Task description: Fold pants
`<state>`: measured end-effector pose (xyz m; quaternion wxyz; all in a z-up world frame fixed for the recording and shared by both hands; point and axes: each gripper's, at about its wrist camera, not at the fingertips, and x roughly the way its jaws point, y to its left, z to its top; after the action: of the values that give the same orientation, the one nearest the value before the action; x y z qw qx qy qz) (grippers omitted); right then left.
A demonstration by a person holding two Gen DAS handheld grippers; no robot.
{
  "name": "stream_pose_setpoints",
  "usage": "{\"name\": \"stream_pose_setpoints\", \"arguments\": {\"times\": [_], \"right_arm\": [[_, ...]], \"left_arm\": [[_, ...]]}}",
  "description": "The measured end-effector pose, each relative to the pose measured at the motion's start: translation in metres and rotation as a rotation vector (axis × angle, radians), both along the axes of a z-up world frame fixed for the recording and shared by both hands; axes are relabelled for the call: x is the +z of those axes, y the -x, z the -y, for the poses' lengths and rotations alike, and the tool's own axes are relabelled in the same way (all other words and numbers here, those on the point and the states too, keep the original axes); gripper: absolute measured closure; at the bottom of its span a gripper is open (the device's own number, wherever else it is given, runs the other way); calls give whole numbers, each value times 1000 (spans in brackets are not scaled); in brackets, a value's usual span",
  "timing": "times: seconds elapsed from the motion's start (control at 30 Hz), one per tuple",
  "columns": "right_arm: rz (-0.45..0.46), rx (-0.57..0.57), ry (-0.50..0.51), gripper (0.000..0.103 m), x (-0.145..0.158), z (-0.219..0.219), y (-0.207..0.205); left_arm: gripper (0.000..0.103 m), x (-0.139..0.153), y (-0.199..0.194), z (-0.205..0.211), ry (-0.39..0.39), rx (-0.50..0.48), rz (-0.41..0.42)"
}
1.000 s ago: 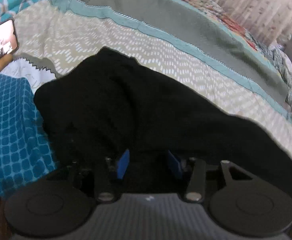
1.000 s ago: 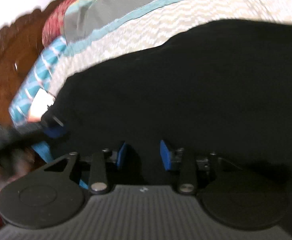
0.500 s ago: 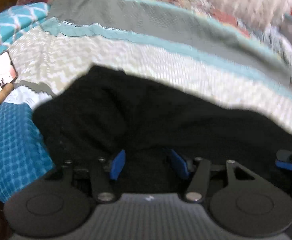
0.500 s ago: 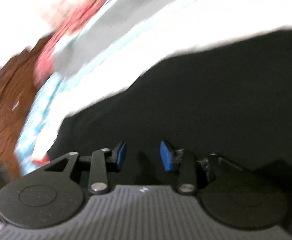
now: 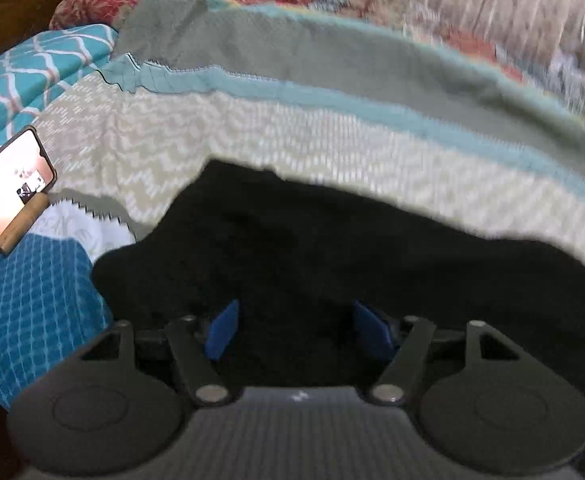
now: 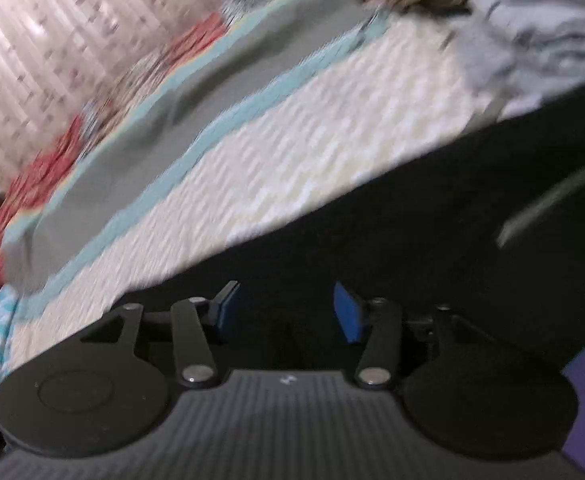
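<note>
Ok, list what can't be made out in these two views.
- Left wrist view: black pants show no folds or seams, too dark; phone cut by the left edge.
- Right wrist view: bedspread pattern smeared by motion blur; whether right tongs touch the pants is unreadable.

- The black pants (image 5: 372, 260) run off the right edge; folds are lost in darkness.
- The phone (image 5: 4, 196) is cut by the left edge.
- The bedspread (image 6: 292, 160) is motion-blurred.

no text, label or number is legible anywhere.
</note>
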<state>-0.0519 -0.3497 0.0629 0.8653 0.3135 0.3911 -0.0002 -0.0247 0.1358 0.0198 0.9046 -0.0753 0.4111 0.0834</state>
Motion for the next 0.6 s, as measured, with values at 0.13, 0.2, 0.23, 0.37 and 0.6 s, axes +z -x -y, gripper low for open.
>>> {"name": "stream_pose_setpoints", "arguments": {"times": [0.13,0.2,0.23,0.37,0.6], "right_arm": [[-9,-13,-31,48,-27,-17,11],[23,-33,-33,42,-26,-20,17],[31,-25,-30,40,-25,-22,17],[52,1,8,37,-26,-23,17],[71,-1,49,37,-29,-31,18]], "left_arm": [[24,-13,4,18,-110,-52,-13],[24,-14,8,27,-154,-65,-14],[24,-14,7,27,-155,-62,-13],[22,-14,6,26,-139,-52,-7],[22,-14,8,25,-138,-56,-2]]}}
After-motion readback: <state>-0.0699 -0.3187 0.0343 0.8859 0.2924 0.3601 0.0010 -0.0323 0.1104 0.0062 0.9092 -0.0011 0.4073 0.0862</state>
